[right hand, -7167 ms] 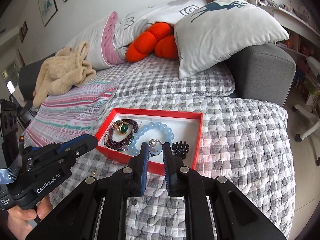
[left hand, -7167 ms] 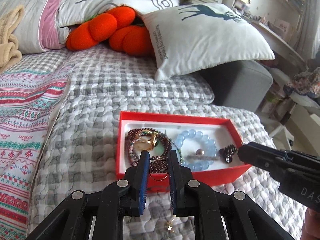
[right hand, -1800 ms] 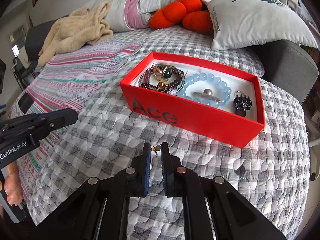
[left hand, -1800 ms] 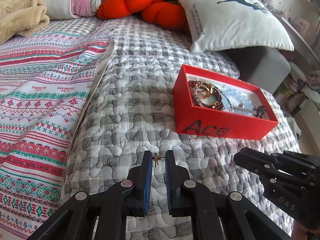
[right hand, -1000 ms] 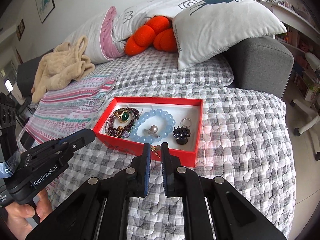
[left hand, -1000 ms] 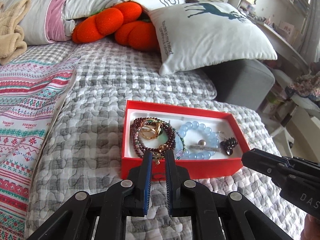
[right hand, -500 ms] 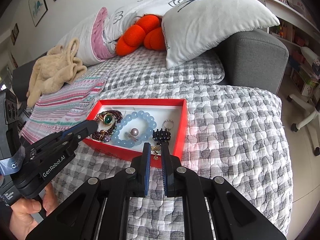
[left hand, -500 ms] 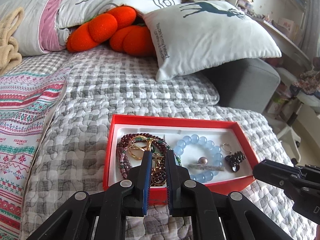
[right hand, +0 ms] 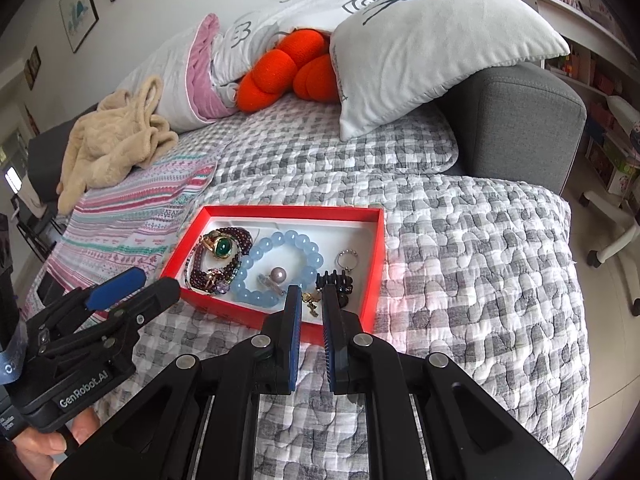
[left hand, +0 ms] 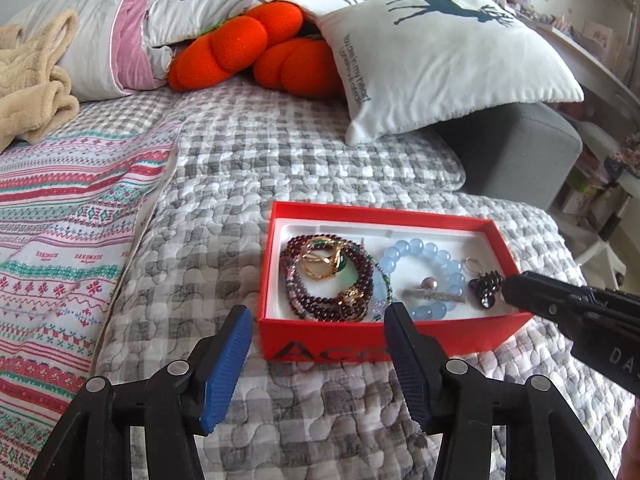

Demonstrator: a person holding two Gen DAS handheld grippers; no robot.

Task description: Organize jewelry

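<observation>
- One red box (left hand: 384,342) on the grey checked quilt (left hand: 224,208) of the bed, open at the top, white inside.
- In the box: one dark red bead bracelet (left hand: 316,300) at the left end with one gold ring with a green stone (right hand: 222,246) lying on it; one pale blue bead bracelet (left hand: 420,276) in the middle, ringed around one pearl pin (right hand: 276,276); one small silver ring (right hand: 347,258) and one black hair claw (left hand: 486,286) at the right end.
- Two hand-held grippers.
- Left hand-held gripper (left hand: 318,344): fingers spread wide apart, holding nothing, hanging just in front of the box's near wall, one blue pad (left hand: 226,364) on either side of the wall's left half.
- Right hand-held gripper (right hand: 311,306): fingers drawn close together, pinching one small gold earring (right hand: 312,305), over the near right corner of the box, just beside the hair claw.
- Behind the box: one deer pillow (left hand: 440,60) and one orange plush (left hand: 260,52).
</observation>
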